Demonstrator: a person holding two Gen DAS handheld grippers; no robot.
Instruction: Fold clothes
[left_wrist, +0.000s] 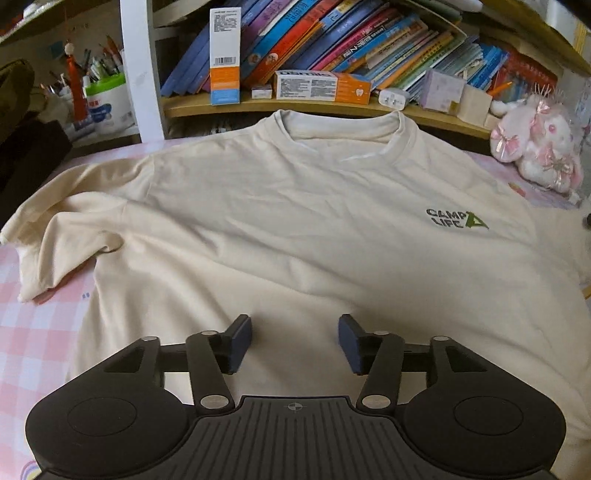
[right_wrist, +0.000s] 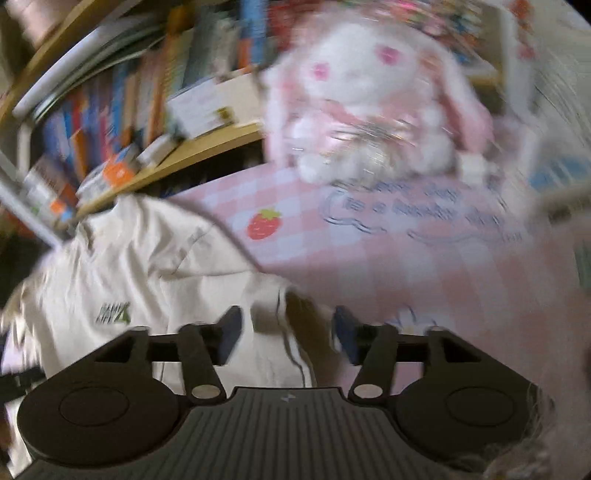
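Left jaws wide apart, nothing between them but flat shirt (left_wrist: 295, 229) below. Ahead past the collar, shelf (left_wrist: 314, 107) with boxes (left_wrist: 321, 86) and books blocks the way. Right jaws apart over shirt sleeve (right_wrist: 273, 314); bare checked surface (right_wrist: 424, 266) ahead-right, plush bunny (right_wrist: 369, 99) beyond it. Right view blurred.
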